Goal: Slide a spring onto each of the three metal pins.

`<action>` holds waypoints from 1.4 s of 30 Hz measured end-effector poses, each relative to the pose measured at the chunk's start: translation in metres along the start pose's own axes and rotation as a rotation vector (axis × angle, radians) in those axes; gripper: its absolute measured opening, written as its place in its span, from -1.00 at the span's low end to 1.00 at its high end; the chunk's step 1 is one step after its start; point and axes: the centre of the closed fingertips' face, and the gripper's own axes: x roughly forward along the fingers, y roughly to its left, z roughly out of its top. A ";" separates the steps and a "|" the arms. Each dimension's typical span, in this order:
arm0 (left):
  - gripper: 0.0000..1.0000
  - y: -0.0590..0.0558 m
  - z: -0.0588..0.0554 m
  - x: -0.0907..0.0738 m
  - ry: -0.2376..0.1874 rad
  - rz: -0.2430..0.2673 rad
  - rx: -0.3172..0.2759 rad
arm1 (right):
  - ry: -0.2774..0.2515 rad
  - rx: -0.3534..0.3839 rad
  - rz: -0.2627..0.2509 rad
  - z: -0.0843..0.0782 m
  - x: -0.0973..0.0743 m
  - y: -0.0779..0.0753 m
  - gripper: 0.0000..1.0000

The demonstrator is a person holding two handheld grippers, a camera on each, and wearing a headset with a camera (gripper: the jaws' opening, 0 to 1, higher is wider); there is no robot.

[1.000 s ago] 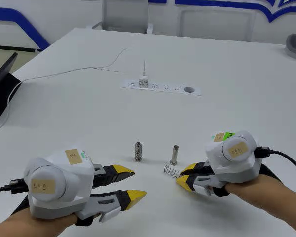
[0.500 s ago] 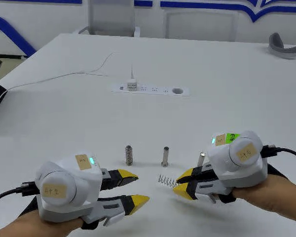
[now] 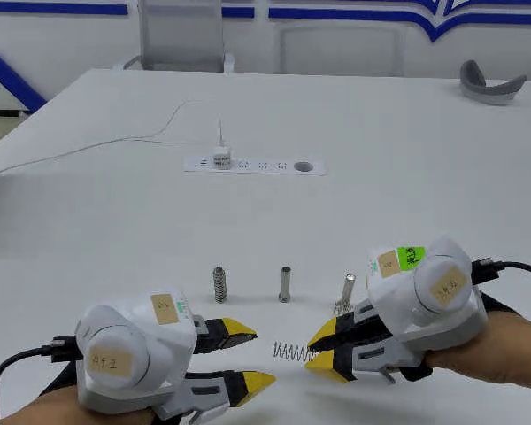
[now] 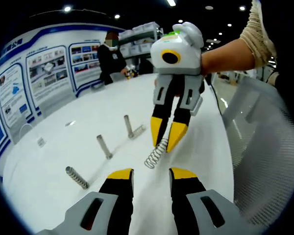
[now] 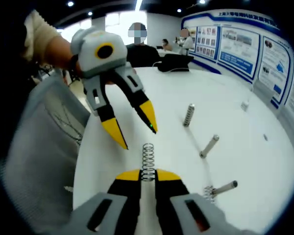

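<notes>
I read the right gripper [image 5: 147,177] as closed on the loose spring [image 5: 147,157]. Its jaws are pressed in against the near end of the coil, and the rest of the coil projects straight ahead beyond the jaw tips. The left gripper [image 4: 151,174] has its jaws spread with a clear gap and nothing between them. The two grippers face each other tip to tip. The free end of the loose spring lies just ahead of the left jaws, in line with the gap but not inside it. I cannot tell whether that free end touches the white surface [image 3: 380,204] or hangs just above it. The three pins stand upright in a row beyond both sets of jaws. The first pin [image 3: 219,284], ahead of the left jaws, carries a fitted spring [image 4: 77,177] along its height. The middle pin [image 3: 285,284] is bare and stands beyond the loose spring, between the two sets of jaw tips. The third pin [image 3: 348,290] stands just beside the right jaws. A short coil [image 5: 209,192] shows at its foot, and I cannot tell whether it sits around the pin or beside it. Well beyond the pins, a white power strip [image 3: 252,166] lies on the surface.
</notes>
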 end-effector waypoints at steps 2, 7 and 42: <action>-0.43 -0.004 0.000 0.002 0.004 -0.014 0.019 | 0.009 -0.019 0.006 0.000 0.000 0.002 -0.77; -0.47 -0.012 0.001 0.005 0.012 -0.042 0.063 | 0.029 -0.053 0.032 0.000 0.000 0.010 -0.76; -0.79 -0.018 0.003 0.014 0.012 -0.061 0.122 | -0.041 -0.117 0.051 0.054 -0.014 0.021 -0.77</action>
